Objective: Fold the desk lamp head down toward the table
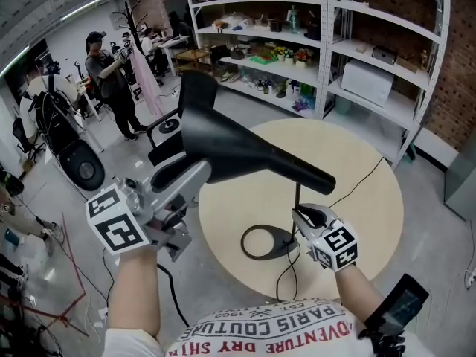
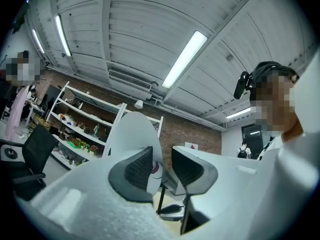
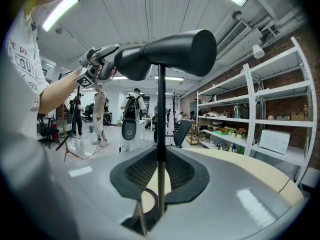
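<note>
1. A workshop with a grey floor, metal shelving (image 1: 327,43) against a brick wall, and a person (image 1: 111,80) standing far off to the left. Close in front is a round, pale table (image 1: 357,169).
2. A black lamp stands on the table. Its ring base (image 1: 281,244) lies flat, and a thin stem (image 3: 161,114) rises straight up from it.
3. The head (image 1: 245,151) is a long black cone, white inside, sitting roughly level on top of the stem. Its wide mouth points toward the left gripper.
4. The right gripper (image 3: 159,176) has its jaws closed on the stem, low down near the base.
5. The left gripper (image 2: 162,166) is raised at the mouth of the head with its jaws apart. The white rim seems to rest against one pad, and the other pad stands clear of it.
</note>
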Demonstrator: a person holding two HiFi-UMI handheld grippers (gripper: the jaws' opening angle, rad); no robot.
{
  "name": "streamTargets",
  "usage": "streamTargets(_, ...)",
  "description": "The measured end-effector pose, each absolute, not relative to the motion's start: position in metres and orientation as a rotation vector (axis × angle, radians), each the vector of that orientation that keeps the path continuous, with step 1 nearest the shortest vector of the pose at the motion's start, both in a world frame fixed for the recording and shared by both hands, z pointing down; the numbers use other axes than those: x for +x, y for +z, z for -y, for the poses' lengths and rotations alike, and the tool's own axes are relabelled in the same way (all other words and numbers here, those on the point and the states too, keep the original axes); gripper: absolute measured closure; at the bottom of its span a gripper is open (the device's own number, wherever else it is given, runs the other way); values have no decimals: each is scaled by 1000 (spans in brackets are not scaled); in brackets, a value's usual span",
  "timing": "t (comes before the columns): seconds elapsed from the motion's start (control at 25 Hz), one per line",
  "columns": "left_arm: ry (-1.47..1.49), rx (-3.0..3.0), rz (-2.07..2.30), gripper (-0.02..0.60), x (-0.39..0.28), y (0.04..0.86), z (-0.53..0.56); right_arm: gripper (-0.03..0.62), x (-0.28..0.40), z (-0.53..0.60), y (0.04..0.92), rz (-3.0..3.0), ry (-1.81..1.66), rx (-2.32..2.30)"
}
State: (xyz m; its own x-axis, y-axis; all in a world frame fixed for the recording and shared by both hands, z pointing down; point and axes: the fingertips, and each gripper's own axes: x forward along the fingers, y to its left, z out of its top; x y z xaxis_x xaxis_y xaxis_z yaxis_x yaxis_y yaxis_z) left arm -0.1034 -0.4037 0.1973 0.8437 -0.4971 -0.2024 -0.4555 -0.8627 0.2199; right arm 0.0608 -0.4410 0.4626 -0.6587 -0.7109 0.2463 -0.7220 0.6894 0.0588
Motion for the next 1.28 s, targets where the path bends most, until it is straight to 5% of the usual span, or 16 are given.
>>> streamTargets(0.16, -384, 2847, 749, 555, -103, 194, 407, 548, 63, 441, 461, 2652, 49, 1146)
streamTargets(1.28, -617, 2623, 638, 575, -122, 227, 402, 548, 65, 436, 460, 2674, 50, 1155)
